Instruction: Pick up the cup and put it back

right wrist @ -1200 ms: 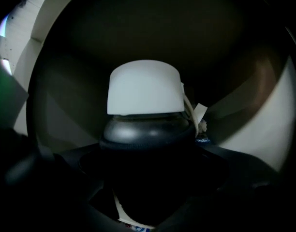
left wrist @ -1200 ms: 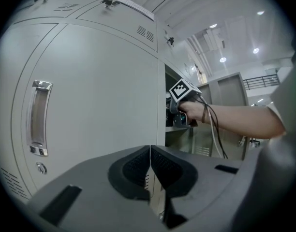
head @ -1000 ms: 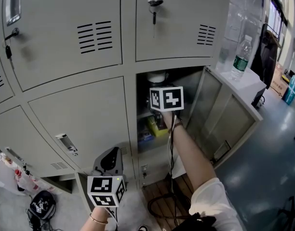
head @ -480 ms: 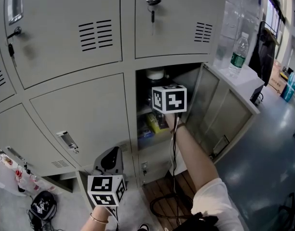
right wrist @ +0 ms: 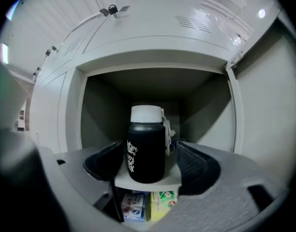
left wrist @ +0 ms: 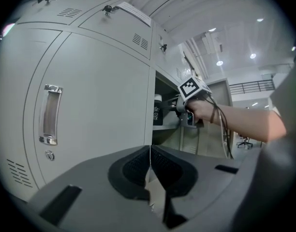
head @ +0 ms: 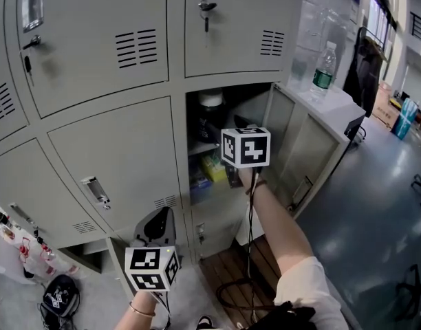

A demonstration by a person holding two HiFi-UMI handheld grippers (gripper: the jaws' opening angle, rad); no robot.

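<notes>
The right gripper (right wrist: 148, 159) has its jaws apart, and they have just been closing. Seen through the gap between them is the cup (right wrist: 146, 149), with a sliver of space showing on either side, so the pads do not press on it. The cup is black with white lettering and a white lid (right wrist: 147, 114). It stands upright on the shelf (right wrist: 123, 181) in the upper part of the open locker (right wrist: 104, 105). Below the shelf lie a blue packet (right wrist: 133, 204) and a yellow-green packet (right wrist: 162, 201), side by side. In the head view the gripper sits just outside the locker mouth, and the locker door (head: 303, 143) is swung out to the right.

The left gripper (left wrist: 149, 150) has its jaws pressed together with nothing between them (the pads meet in a thin line). It is held low, well apart from the cup, facing a closed locker door with a metal handle (left wrist: 50, 114). Beyond the open door, a water bottle (head: 322, 71) stands on a white surface (head: 348, 108).
</notes>
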